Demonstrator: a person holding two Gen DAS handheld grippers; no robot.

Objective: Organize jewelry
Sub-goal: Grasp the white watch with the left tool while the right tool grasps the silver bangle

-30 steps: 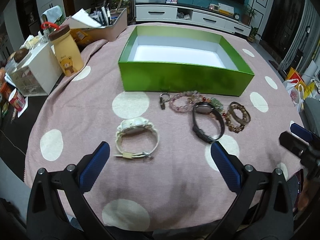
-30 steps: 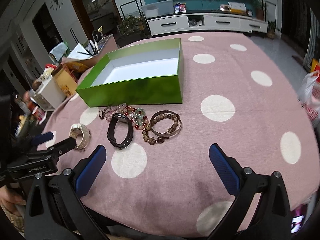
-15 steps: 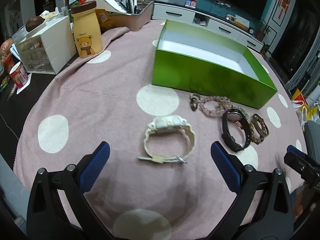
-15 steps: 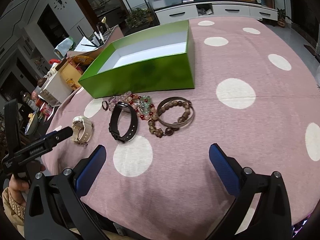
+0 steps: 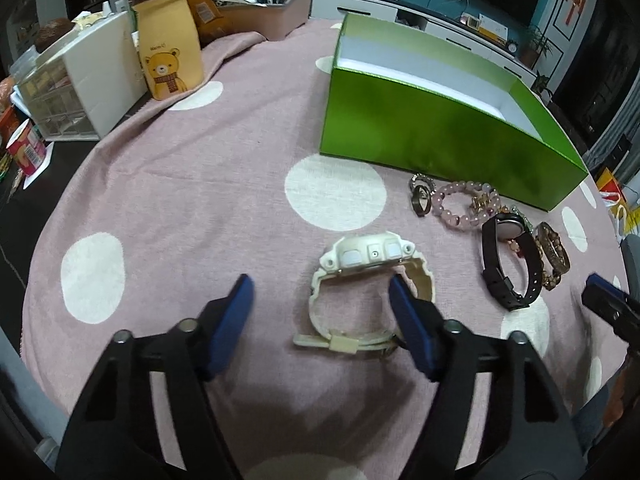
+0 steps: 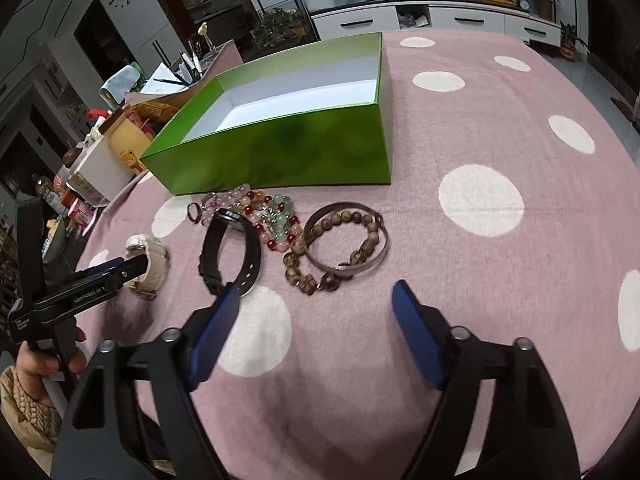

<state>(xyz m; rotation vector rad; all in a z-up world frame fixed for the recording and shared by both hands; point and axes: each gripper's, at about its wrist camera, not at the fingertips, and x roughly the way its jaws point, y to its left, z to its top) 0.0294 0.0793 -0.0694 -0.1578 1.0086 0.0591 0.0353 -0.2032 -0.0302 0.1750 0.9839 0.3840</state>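
Note:
A cream watch [image 5: 368, 276] lies on the pink dotted cloth just ahead of my left gripper [image 5: 318, 284]. Its jaws are closing, the right fingertip overlaps the strap, and no pad presses on it. To the right lie a ring [image 5: 421, 198], a pink bead bracelet [image 5: 464, 204], a black watch [image 5: 508, 264] and a bangle [image 5: 554, 248]. My right gripper [image 6: 316, 290] is closing too, low over the cloth with nothing between its pads. Just beyond it are a wooden bead bracelet [image 6: 304, 276] and the metal bangle [image 6: 346, 240], with the black watch [image 6: 230, 248] by its left fingertip. The open green box [image 6: 280, 152] stands behind.
At the back left stand a yellow bear container [image 5: 168, 52], a white drawer unit [image 5: 80, 92], a pen tray [image 5: 272, 12] and a red can [image 5: 26, 148]. The table's round edge drops off at the left. A hand [image 6: 40, 364] holds the left gripper.
Both grippers have sunk closer to the cloth and their jaws have narrowed. The cream watch now sits nearer the left jaws, and the bracelets are nearer the right jaws.

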